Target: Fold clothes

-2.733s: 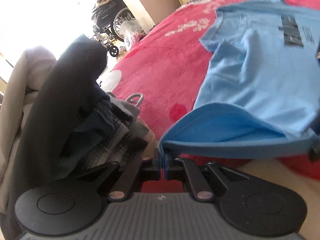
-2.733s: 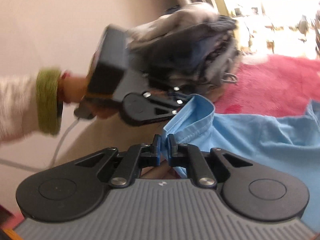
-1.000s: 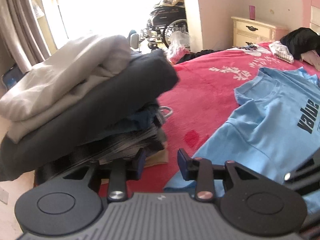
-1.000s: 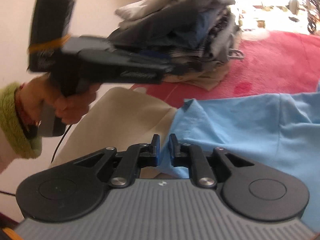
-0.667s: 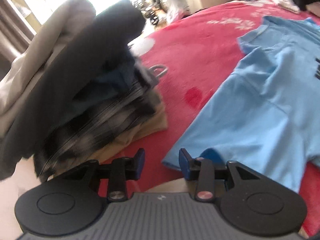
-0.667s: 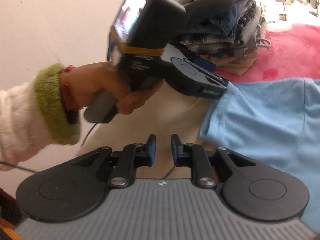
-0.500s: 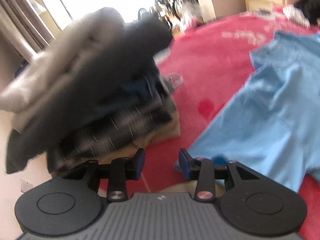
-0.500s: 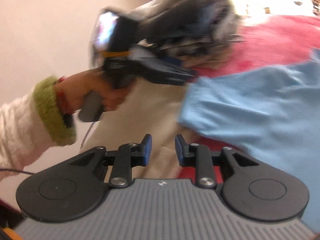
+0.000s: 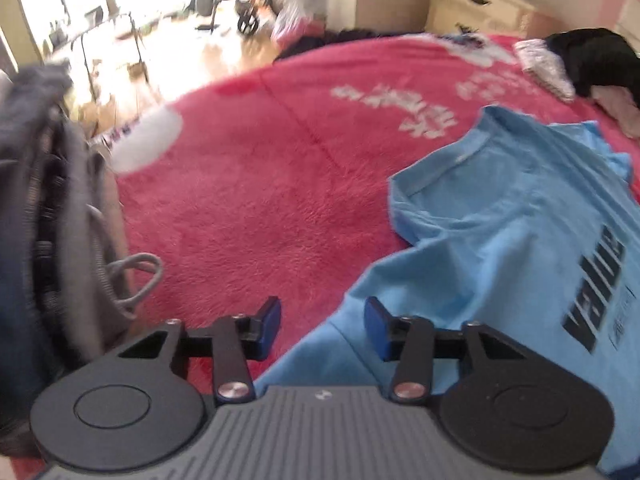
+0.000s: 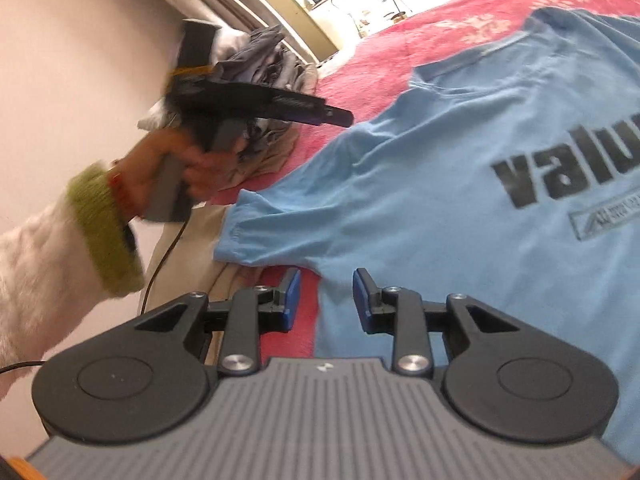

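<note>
Two hand-held grippers are in view above a red blanket (image 9: 256, 184). Left gripper (image 9: 322, 326): jaws stand apart with nothing between the blue pads; beneath the gap lie the blanket and the left edge of a light blue T-shirt (image 9: 520, 248). Right gripper (image 10: 322, 300): its jaws have just been opening and now stand apart, with no cloth clamped; the shirt's edge lies below the gap.

T-shirt position: spread flat on the blanket, printed side up, with dark lettering on the chest. In the right wrist view one short sleeve (image 10: 256, 232) extends toward the blanket's edge and rests partly on a beige surface (image 10: 200, 248). The neckline points away from the cameras.

A stack of folded clothes (image 9: 48, 240) sits on the blanket to the left of the shirt, well apart from the collar, with a grey drawstring loop (image 9: 136, 276) hanging out of it.

In the right wrist view the person's left hand (image 10: 184, 168), in a white sleeve with a green cuff (image 10: 104, 232), grips the left gripper's handle in front of the stack. At the far side of the blanket lie a black garment (image 9: 596, 60) and a cream dresser (image 9: 476, 4).
</note>
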{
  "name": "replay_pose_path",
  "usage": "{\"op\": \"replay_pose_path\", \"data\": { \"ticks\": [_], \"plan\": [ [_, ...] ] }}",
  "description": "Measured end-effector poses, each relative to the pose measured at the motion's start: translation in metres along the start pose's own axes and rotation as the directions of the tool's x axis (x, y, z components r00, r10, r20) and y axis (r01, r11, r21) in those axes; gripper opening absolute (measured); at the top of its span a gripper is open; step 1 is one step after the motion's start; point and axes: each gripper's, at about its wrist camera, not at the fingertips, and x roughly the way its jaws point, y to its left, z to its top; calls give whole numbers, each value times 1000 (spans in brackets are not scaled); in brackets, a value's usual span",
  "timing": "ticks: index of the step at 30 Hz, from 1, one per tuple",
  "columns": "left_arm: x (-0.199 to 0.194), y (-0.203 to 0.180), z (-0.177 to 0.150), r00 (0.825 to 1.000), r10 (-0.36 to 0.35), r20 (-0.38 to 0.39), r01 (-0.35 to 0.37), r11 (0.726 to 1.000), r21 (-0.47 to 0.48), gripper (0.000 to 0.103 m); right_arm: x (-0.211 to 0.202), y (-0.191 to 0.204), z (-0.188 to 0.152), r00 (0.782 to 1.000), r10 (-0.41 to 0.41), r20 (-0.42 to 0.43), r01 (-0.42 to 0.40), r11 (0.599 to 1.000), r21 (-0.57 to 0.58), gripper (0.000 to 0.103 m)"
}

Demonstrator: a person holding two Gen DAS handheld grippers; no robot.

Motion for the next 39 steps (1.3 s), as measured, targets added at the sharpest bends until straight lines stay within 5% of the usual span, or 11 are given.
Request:
{"op": "replay_pose_path", "data": {
  "ticks": [2,4,7,13,18,24,28,31,32,33,39],
  "plan": [
    [15,0,0,999,-16,-36,16,1000,-9,33,-4,-6,-2,1000,1,3,-1,1000,20,29],
    [18,2,-5,998,-42,-36,41,999,-19,14,-7,-14,-3,1000,-2,4,2,999,41,30],
    [22,-1,-8,999,-41,-21,40,999,-17,4,-9,-25,-6,1000,-5,2,5,997,72,30],
    [6,7,-18,999,32,41,-28,994,-107,3,-9,-35,-10,1000,-15,-1,15,994,104,31],
    [6,10,-24,999,44,15,-42,993,-108,5,-6,-39,-12,1000,-22,0,21,992,121,31],
    [-12,3,-6,991,35,132,-21,994,-107,32,-6,-40,-12,1000,-13,2,13,992,126,34],
    [4,-15,20,994,-35,104,43,996,-82,39,-12,-42,-11,1000,-7,14,5,992,126,41],
    [30,-33,33,998,-51,41,54,996,-65,33,-16,-46,-11,1000,-11,19,8,991,134,41],
    [40,-39,35,999,-50,14,51,996,-67,26,-18,-48,-11,1000,-12,23,9,991,137,41],
    [44,-40,35,999,-40,23,42,996,-81,7,-20,-50,-10,1000,-12,26,8,990,141,41],
    [58,-48,39,998,5,60,2,994,-111,4,-37,-67,-11,998,-23,57,13,986,168,41]
  ]
}}
